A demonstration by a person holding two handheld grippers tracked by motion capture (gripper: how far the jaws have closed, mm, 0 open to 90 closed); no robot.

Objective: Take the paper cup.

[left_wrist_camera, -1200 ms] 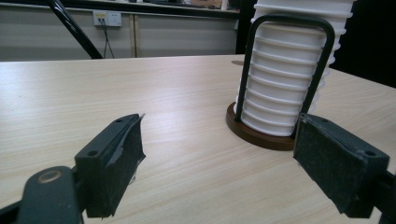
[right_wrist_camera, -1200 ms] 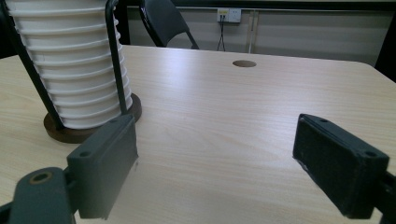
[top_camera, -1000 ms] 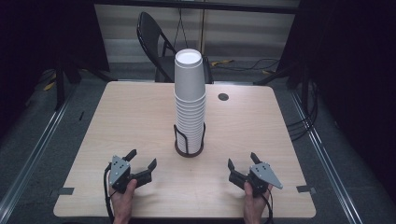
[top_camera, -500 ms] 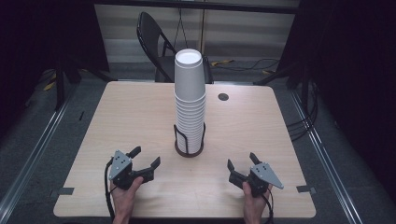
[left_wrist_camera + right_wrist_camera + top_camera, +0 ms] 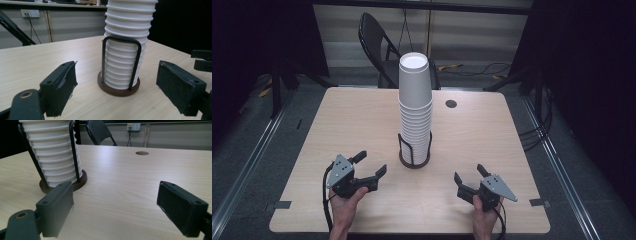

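A tall stack of white paper cups [image 5: 415, 105] stands in a black wire holder with a round brown base [image 5: 414, 161] at the table's middle. My left gripper [image 5: 371, 163] is held above the table, front left of the holder. It is open with nothing between its fingers, and its jaws have just been closing a little. In the left gripper view the stack [image 5: 125, 37] and holder base [image 5: 117, 90] lie straight ahead of the left gripper [image 5: 117, 67]. My right gripper [image 5: 469, 173] is open and empty at the front right. The stack [image 5: 53, 152] is ahead of the right gripper [image 5: 115, 186], to its left.
The light wooden table [image 5: 337, 125] has a round cable hole [image 5: 451, 104] behind the stack on the right. A black folding chair [image 5: 382, 45] stands beyond the far edge. The right gripper's jaws [image 5: 202, 60] show at the right edge of the left gripper view.
My left gripper has risen a little off the table. The right gripper and the cup stack have stayed put.
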